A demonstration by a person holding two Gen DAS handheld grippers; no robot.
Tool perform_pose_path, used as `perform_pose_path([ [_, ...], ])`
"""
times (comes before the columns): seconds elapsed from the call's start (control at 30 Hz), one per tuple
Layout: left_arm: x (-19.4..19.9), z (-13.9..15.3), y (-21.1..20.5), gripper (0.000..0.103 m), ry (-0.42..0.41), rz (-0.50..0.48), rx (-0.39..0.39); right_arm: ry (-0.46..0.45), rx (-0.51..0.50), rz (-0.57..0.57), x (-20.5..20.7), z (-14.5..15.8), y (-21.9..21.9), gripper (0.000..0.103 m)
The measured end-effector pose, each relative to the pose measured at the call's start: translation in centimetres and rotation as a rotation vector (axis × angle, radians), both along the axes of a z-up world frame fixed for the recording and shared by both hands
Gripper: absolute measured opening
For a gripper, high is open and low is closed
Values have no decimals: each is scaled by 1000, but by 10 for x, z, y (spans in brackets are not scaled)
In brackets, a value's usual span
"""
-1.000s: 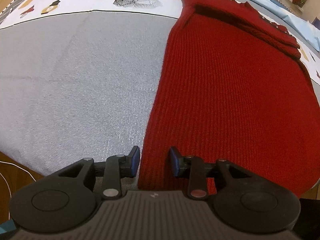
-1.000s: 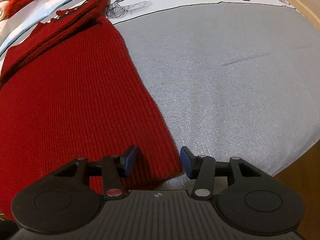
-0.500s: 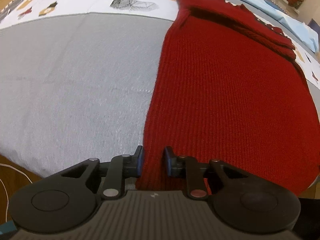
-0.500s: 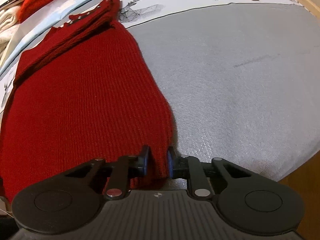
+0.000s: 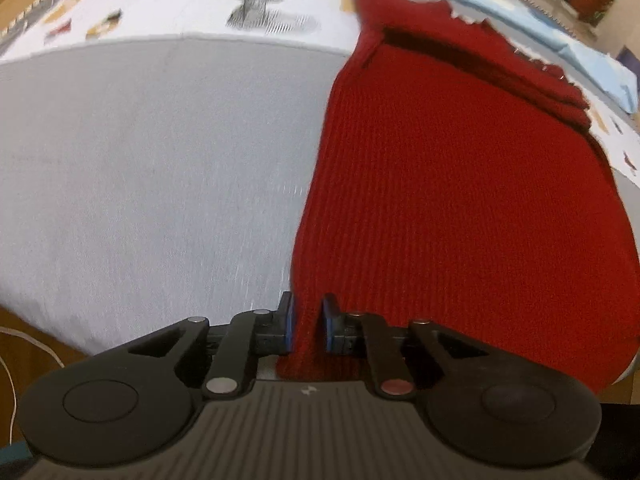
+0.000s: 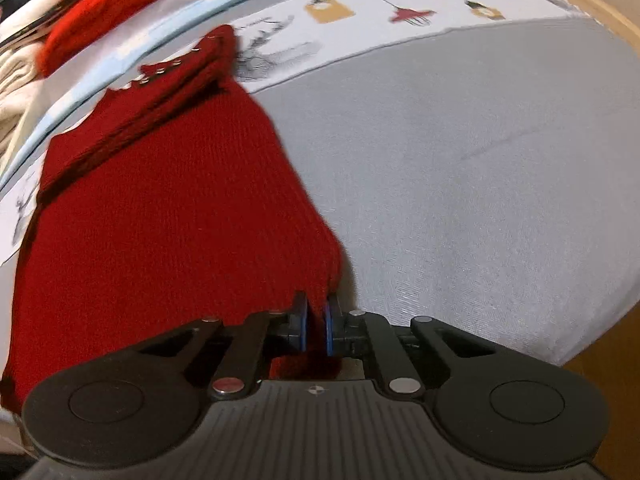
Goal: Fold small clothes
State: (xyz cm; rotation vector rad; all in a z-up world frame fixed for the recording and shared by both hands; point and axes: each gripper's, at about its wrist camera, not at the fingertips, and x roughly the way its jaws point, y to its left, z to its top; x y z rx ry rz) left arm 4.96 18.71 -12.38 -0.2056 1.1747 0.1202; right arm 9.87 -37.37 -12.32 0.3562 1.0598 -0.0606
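A grey cloth (image 5: 140, 168) meets a white sheet (image 5: 180, 16) (printed with deer (image 5: 264, 4)).

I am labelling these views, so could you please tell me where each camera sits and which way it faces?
Left wrist: on the left gripper, looking steeply down; its fingers closing on the red sweater's left hem corner.
Right wrist: on the right gripper, angled down; shut on the right corner.
Shared: the sweater on the grey cloth.

- Hem corners of red knit sweater (image 5: 460, 208), hidden between gripper pads and behind gripper bodies.
- Reindeer print (image 5: 264, 8) on cloth, motion-blurred.
- Folded red garment (image 6: 116, 4) at far edge, blurred, partly cut off.
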Motion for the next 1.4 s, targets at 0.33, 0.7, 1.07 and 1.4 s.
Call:
perform_pose_path([
  [0.33, -2, 1, 0, 13, -11, -8, 9, 79, -51, 39, 2, -14, 12, 15],
  [0.7, -5, 1, -9, 13, -9, -27, 47, 78, -90, 90, 3, -14, 19, 16],
  [1.07, -24, 81, -19, 8, -265, -87, -22, -183, 95, 44, -16, 56, 8, 9],
  [1.4, -80, 184, 4, 5, -438, -83, -177, -413, 288, 24, -71, 142, -29, 7],
])
